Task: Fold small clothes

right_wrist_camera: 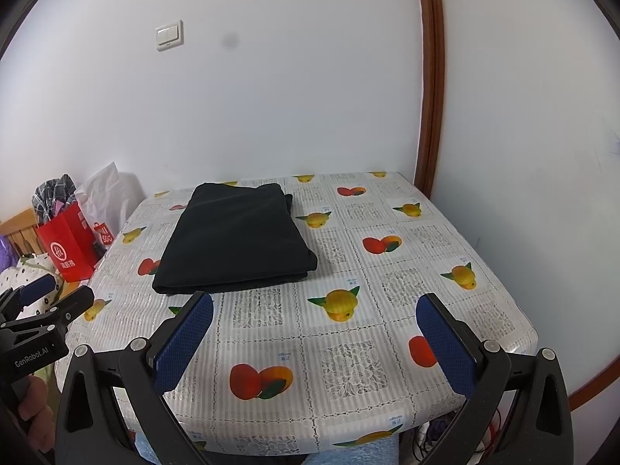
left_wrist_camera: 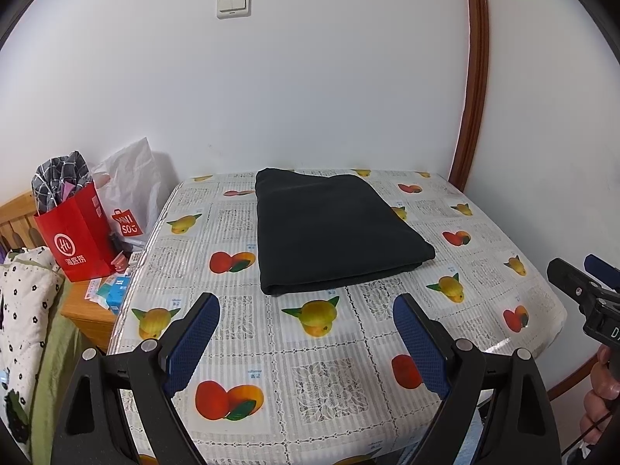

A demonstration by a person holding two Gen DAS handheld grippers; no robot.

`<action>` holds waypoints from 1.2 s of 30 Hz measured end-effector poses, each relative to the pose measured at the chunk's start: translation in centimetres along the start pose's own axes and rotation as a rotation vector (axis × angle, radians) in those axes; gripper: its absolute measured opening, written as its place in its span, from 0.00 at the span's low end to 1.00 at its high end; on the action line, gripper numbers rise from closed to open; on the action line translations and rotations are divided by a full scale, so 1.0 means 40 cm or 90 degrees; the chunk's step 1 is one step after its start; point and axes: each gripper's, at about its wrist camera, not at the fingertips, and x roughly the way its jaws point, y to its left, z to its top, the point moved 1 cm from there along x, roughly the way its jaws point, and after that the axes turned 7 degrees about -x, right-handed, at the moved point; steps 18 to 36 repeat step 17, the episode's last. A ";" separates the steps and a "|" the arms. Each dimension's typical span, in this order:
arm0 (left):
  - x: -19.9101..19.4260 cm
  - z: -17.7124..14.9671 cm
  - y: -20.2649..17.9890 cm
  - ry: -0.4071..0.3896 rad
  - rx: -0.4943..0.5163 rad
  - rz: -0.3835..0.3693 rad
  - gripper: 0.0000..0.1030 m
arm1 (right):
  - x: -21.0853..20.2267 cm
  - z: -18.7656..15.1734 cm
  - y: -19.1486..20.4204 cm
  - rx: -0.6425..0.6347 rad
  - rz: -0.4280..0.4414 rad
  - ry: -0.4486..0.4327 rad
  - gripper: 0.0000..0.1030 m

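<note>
A dark, nearly black garment (left_wrist_camera: 333,228) lies folded into a neat rectangle on the fruit-patterned tablecloth (left_wrist_camera: 271,372), toward the back of the table. It also shows left of centre in the right wrist view as the same folded garment (right_wrist_camera: 236,238). My left gripper (left_wrist_camera: 306,314) hovers over the front of the table, short of the garment, open with nothing between its blue pads. My right gripper (right_wrist_camera: 316,316) stands open as well, to the right of the garment and empty. Each gripper shows at the edge of the other's view.
The table stands against a white wall with a brown wooden door frame (left_wrist_camera: 472,77) at its right. Left of the table are a red paper bag (left_wrist_camera: 77,240) stuffed with cloth, a white plastic bag (left_wrist_camera: 130,193), a wooden stand with small boxes, and spotted bedding (left_wrist_camera: 23,310).
</note>
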 end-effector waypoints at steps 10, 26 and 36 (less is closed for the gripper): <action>0.001 0.002 0.002 0.002 -0.008 0.001 0.88 | 0.000 -0.001 -0.001 0.001 0.002 0.001 1.00; 0.002 0.002 -0.002 0.002 -0.008 -0.003 0.88 | -0.003 -0.002 -0.001 0.002 0.003 -0.002 1.00; 0.002 0.002 -0.002 0.002 -0.008 -0.003 0.88 | -0.003 -0.002 -0.001 0.002 0.003 -0.002 1.00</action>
